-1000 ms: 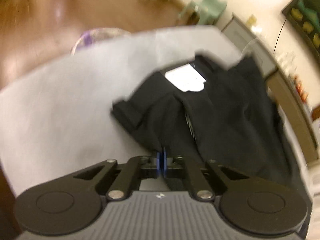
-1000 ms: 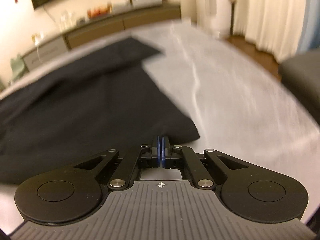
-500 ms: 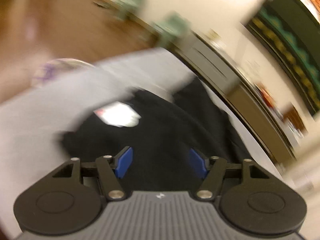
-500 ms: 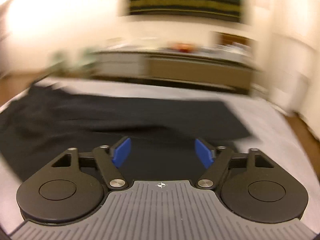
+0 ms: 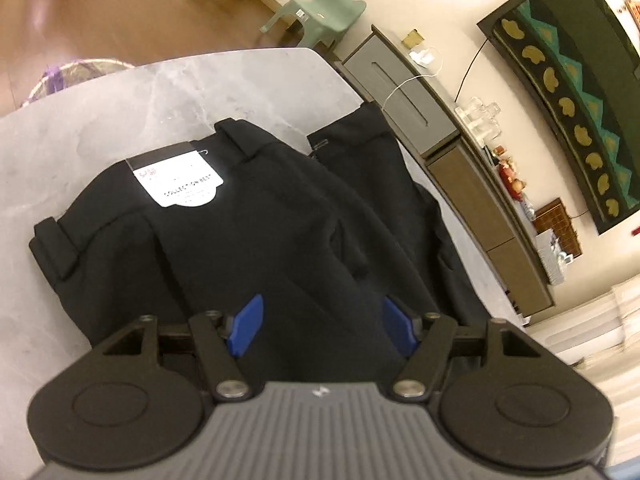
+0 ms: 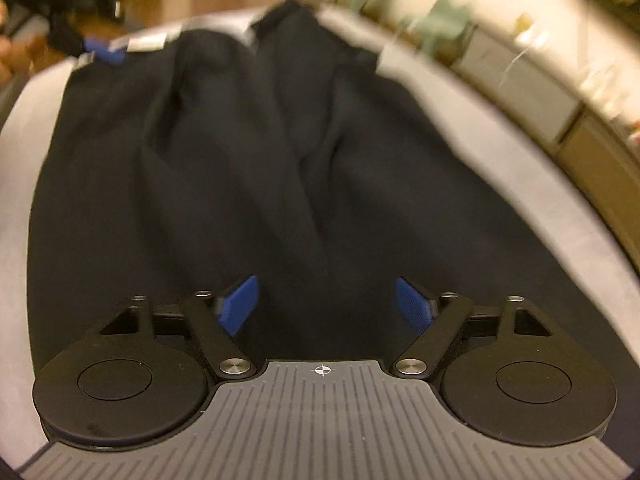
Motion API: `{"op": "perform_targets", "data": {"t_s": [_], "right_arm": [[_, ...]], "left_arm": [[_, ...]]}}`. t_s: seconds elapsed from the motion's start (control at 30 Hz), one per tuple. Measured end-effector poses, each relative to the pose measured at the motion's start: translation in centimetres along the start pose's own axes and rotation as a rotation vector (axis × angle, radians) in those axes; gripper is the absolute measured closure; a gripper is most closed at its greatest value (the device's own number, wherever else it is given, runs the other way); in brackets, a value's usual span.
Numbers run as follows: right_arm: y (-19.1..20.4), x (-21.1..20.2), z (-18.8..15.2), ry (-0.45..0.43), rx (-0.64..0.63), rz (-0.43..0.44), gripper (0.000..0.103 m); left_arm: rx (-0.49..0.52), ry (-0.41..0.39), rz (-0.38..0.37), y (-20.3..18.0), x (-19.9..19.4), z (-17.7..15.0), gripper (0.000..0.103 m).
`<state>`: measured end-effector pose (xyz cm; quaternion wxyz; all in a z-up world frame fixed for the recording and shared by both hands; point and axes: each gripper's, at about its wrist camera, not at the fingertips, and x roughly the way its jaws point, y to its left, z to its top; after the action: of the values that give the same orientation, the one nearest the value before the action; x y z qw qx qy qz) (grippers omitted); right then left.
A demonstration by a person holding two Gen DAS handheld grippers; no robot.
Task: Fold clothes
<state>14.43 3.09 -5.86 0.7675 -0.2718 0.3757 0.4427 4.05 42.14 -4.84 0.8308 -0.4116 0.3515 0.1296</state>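
Note:
A pair of black trousers lies on the grey marble table, waistband at the far end with a white paper tag on it. My left gripper is open and empty, just above the near part of the cloth. In the right wrist view the trousers fill the middle, rumpled with folds. My right gripper is open and empty over them. The left gripper shows blurred at the far left of that view, near the waistband.
A long low sideboard with glassware stands against the wall beyond the table. Green plastic chairs stand on the wooden floor. A basket sits on the floor past the table's far left edge.
Both grippers were shut on the trousers' edge a second ago; both have opened and let the cloth go. Both have swung round, and the trousers now lie on the table.

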Motion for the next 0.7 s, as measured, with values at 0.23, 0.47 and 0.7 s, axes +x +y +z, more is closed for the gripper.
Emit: {"op": "perform_targets", "data": {"t_s": [0.23,0.47,0.7], "right_arm": [[2.2,-4.8,-0.6,-0.044,-0.007,-0.003,0.103],[10.0,-10.8,-3.3,-0.165,-0.081,-0.104,0.103],[16.9,-8.4,-7.9,-0.149,-0.209,-0.218,0.103]], "left_arm": [[-0.002,-0.015,-0.012,0.2,-0.8,-0.5,0.036],[0.036,0.006,-0.050,-0.4,-0.9,-1.8,0.032],[0.101,0.016,-0.109,-1.4,-0.9,-3.0,0.020]]}}
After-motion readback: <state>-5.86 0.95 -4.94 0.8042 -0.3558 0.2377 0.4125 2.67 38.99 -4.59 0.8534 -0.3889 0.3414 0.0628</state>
